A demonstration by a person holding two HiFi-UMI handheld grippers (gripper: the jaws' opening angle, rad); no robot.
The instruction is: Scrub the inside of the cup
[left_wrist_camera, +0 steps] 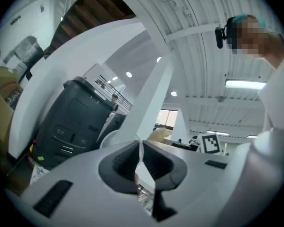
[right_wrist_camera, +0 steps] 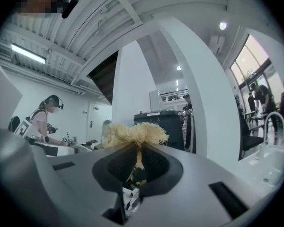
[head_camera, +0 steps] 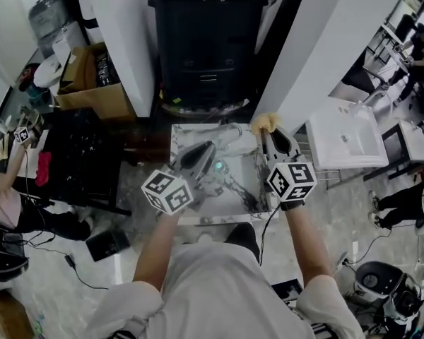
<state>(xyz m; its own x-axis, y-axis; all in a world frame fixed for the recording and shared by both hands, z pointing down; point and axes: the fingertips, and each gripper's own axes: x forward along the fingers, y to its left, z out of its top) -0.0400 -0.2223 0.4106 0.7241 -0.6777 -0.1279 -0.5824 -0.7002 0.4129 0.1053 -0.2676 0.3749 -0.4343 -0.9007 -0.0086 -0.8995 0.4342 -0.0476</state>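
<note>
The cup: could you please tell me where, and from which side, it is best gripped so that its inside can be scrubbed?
Pinch the cup by its thin wall at the rim, one jaw inside and one outside, coming from its left. The left gripper is shut on it that way now, which probably leaves the mouth free for the scrubber in the right gripper.

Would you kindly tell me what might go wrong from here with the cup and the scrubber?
The left gripper pinches the clear cup only by its thin wall, so pressing inside could twist it loose, and it might drop onto the marble table. The right gripper holds the scrubber by a narrow strand under its tuft, so the tuft may bend aside or pull free.
</note>
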